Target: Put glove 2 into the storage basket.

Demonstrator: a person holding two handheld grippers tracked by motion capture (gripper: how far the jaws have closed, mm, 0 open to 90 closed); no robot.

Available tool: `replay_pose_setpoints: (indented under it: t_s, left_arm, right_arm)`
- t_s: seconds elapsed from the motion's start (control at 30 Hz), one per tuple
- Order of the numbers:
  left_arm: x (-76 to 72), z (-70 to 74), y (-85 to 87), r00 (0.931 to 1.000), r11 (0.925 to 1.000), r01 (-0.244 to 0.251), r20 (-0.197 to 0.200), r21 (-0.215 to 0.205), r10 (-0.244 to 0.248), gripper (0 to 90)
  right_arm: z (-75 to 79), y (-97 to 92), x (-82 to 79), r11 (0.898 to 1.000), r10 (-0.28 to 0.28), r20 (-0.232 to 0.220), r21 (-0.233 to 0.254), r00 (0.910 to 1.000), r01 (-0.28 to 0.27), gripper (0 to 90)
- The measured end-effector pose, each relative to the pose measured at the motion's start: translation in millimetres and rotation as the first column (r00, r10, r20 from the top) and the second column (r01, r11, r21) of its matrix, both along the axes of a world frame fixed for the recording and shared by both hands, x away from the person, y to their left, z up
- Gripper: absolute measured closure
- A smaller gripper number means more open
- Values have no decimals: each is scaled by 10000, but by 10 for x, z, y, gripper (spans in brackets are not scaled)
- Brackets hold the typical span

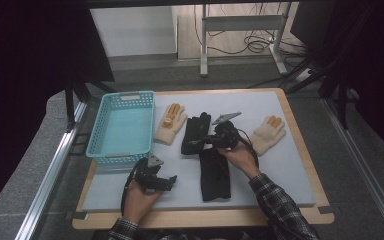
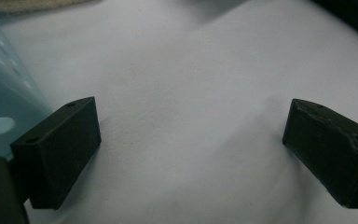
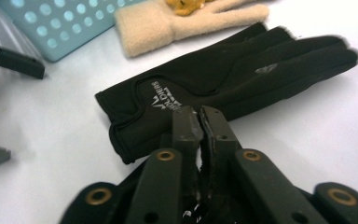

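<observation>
Two black gloves lie on the white mat: one (image 1: pixel 196 131) (image 3: pixel 223 74) with its fingers pointing away, the other (image 1: pixel 214 175) nearer the person. My right gripper (image 1: pixel 202 142) (image 3: pixel 200 116) points left, its jaws nearly together, and their tips pinch the cuff edge of the farther black glove. My left gripper (image 1: pixel 164 183) (image 2: pixel 191 149) sits low over the bare mat by the basket's near corner. Its jaws stand wide apart with nothing between them. A cream glove with orange fingertips (image 1: pixel 170 122) (image 3: pixel 168 23) lies beside the basket, and its mate (image 1: pixel 269 132) lies at the right.
A light blue perforated basket (image 1: pixel 130 95) (image 3: pixel 51 23) (image 2: pixel 0 93) stands at the mat's left with nothing in it. The white mat (image 1: pixel 285 170) covers a wooden table, with bare room at the front right. Metal rails run along both sides, and a stand with cables is on the floor beyond.
</observation>
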State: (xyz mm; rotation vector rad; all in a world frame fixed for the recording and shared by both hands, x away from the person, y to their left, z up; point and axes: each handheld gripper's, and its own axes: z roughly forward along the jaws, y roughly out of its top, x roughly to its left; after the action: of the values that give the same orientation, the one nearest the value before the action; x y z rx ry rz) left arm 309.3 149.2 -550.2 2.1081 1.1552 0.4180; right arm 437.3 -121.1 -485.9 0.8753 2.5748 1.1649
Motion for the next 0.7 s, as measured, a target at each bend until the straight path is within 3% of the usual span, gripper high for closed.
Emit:
replay_pose_setpoints:
  t_s: [0.03, 0.07, 0.2, 0.37, 0.53, 0.6, 0.67, 0.7]
  left_arm:
    - [0, 0, 0, 10000, 10000, 0, 0, 0, 0, 43]
    - [0, 0, 0, 10000, 10000, 3, 2, 4, -3, 44]
    - [0, -1, -1, 10000, 10000, -12, 4, -41, 12, 43]
    - [0, -1, 1, 10000, 10000, 3, 6, -15, -3, 44]
    - [0, 0, 1, 10000, 10000, 3, 5, -17, -3, 44]
    - [0, -1, 0, 10000, 10000, -4, 10, -30, 4, 44]
    - [0, 1, 4, 10000, 10000, 33, -4, 14, -33, 44]
    - [0, 1, 4, 10000, 10000, 33, -4, 14, -33, 44]
  right_arm:
    - [0, 0, 0, 10000, 0, 0, 0, 10000, 0, 760]
    - [-7, -12, 53, 9995, -295, 149, 82, 9995, 294, 663]
    - [-83, 28, 234, 9979, -652, 243, 42, 9976, 651, 601]
    - [-228, 191, 416, 9978, -589, 371, -271, 9976, 599, 510]
    - [-278, 306, 513, 9985, -530, 252, -127, 9983, 533, 442]
    - [-318, 380, 551, 9977, -517, 275, -420, 9983, 529, 426]
    - [-390, 461, 584, 9936, -465, 171, -1020, 9988, 480, 456]
    - [-390, 461, 584, 9936, -465, 171, -1020, 9988, 480, 456]
